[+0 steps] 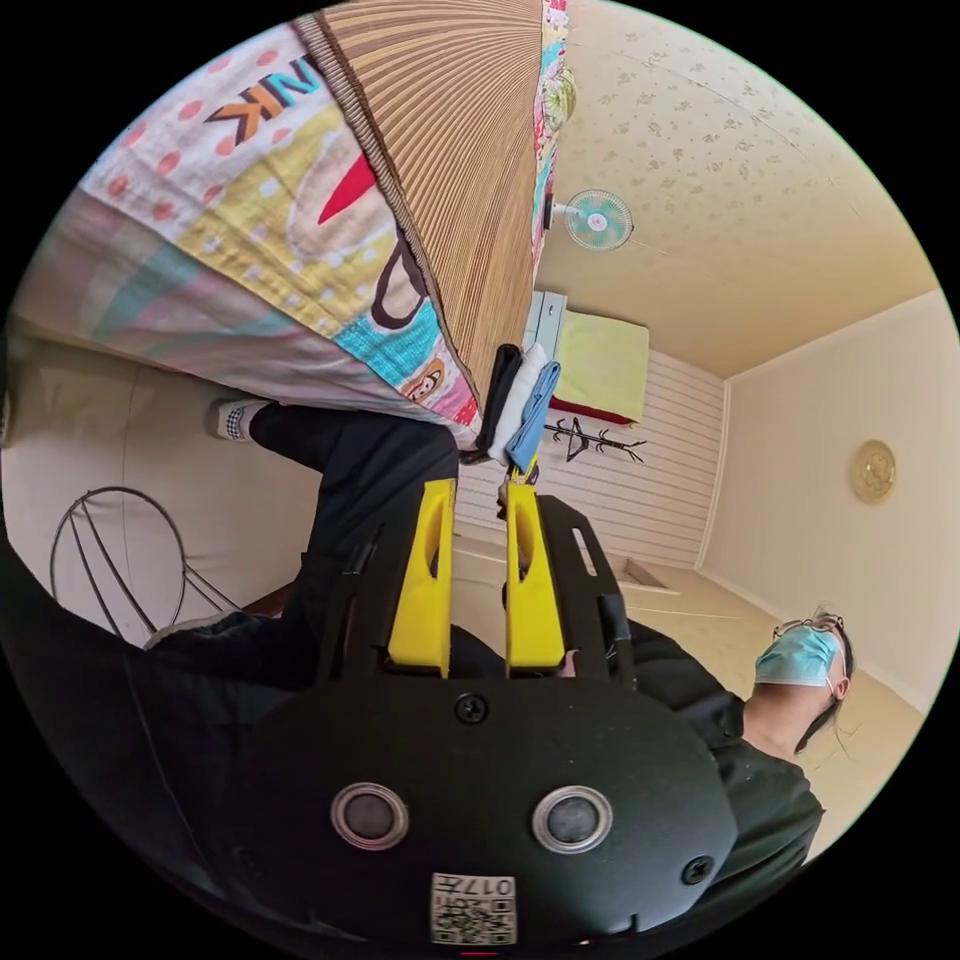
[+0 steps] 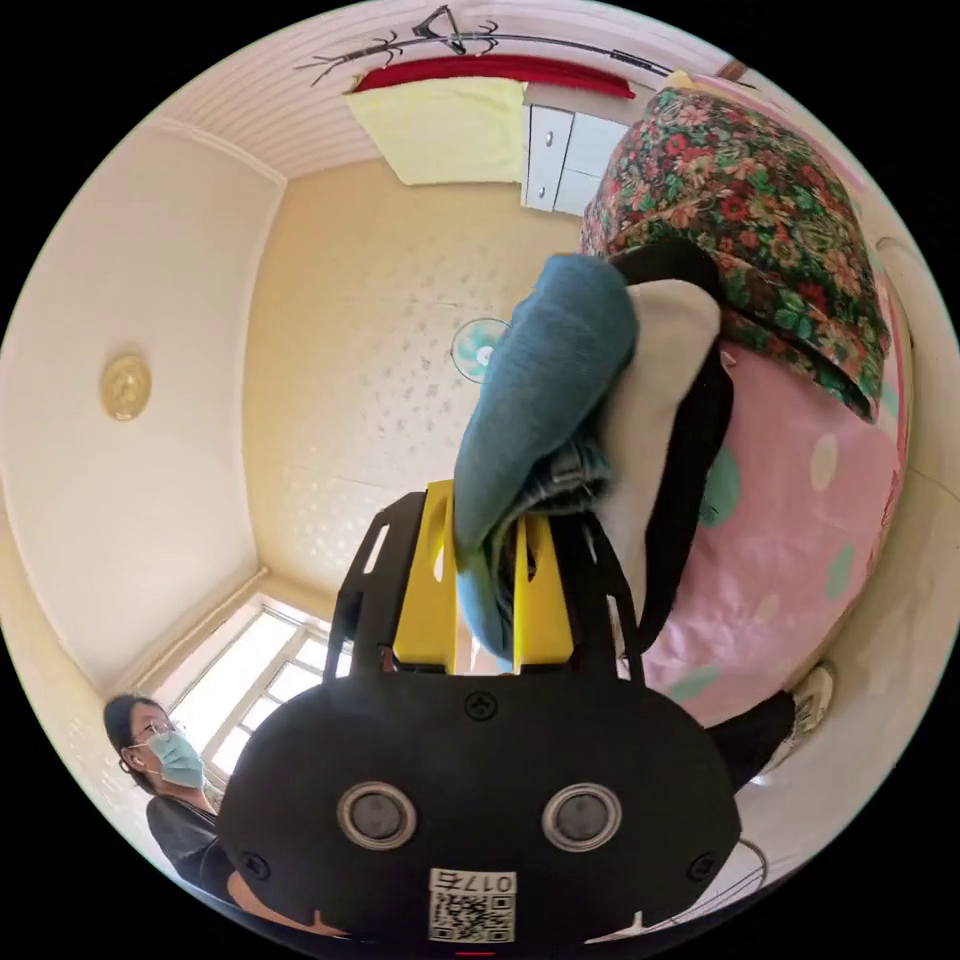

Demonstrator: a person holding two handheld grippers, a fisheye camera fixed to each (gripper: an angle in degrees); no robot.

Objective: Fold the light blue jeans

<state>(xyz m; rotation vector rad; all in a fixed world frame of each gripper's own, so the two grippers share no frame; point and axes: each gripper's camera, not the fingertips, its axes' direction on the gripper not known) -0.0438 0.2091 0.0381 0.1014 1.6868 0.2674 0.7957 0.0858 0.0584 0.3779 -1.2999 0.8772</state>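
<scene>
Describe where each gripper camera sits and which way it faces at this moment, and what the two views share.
Left gripper view: rides behind the left gripper, rolled over and tilted up toward the ceiling; a woven mat looms above, and the person's dark sleeve and masked head show.
Right gripper view: rides behind the right gripper, aimed up at the ceiling, jaws pinching the light blue jeans in a stack of clothes.
Shared: the clothes stack, wall fan, yellow cloth.

Wall fan (image 1: 598,219) upper centre; bamboo mat (image 1: 450,170) over cartoon-print bedding (image 1: 250,240) (upper left); round wall ornament (image 2: 125,386), left.
</scene>
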